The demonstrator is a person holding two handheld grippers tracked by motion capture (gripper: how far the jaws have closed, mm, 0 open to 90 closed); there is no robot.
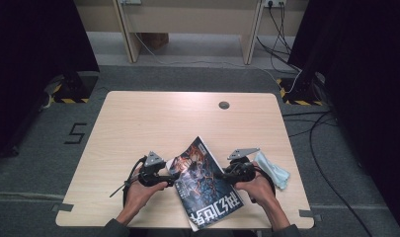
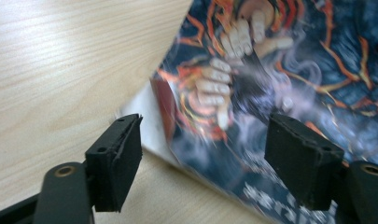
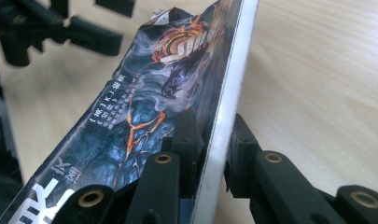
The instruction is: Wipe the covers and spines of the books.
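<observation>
The paperback book (image 1: 207, 182), its cover a dark blue picture shot through with orange and bearing large white characters, lies at the near edge of the wooden table (image 1: 153, 118), a little right of the middle, turned so that one corner points away from the person. In the right gripper view its white page block stands on edge between the pads.

The right gripper (image 1: 228, 174) is at the book's right side with its jaws clamped narrowly on the book's thickness, one pad on the cover and the other on the far side of the pages. The left gripper (image 1: 172, 177) sits at the book's left edge with its jaws spread wide; the cover's edge lies between the pads (image 2: 116, 158), and neither pad presses on it.

Just right of the right hand (image 1: 257, 187), a crumpled pale blue face mask (image 1: 274, 170) lies on the table. Far from the person, a small round grommet (image 1: 224, 105) sits in the tabletop.
</observation>
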